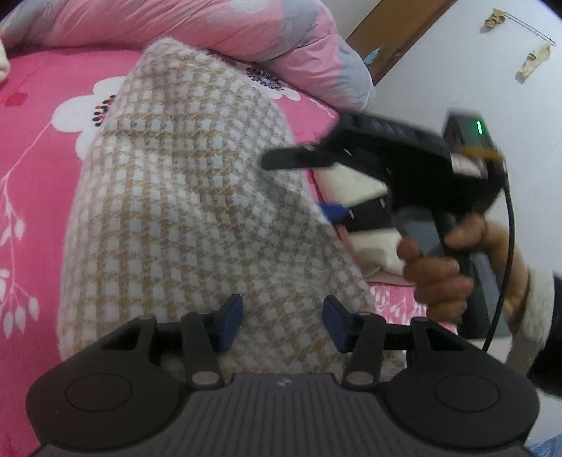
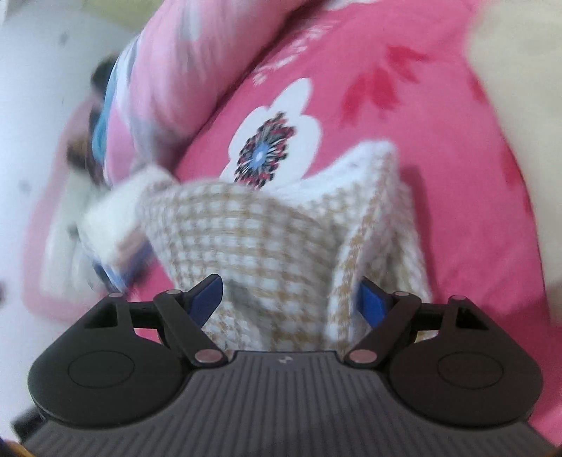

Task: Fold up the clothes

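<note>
Checked garment point(image 1: 182, 218) runs lengthwise away from the left tool point(image 1: 282, 323), both tools' point(image 2: 291, 298) jaws apart, unclamped.

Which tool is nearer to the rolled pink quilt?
Right. The right tool hangs at the checked garment's side below the quilt; the left tool is over the garment's near end.

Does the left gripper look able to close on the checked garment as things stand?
Probably yes: the left gripper hovers open right over the checked garment, nothing between.

Blurred checked garment point(image 2: 253, 239) lies between the right tongs' point(image 2: 291, 298) spread blue pads point(image 2: 207, 298).
</note>
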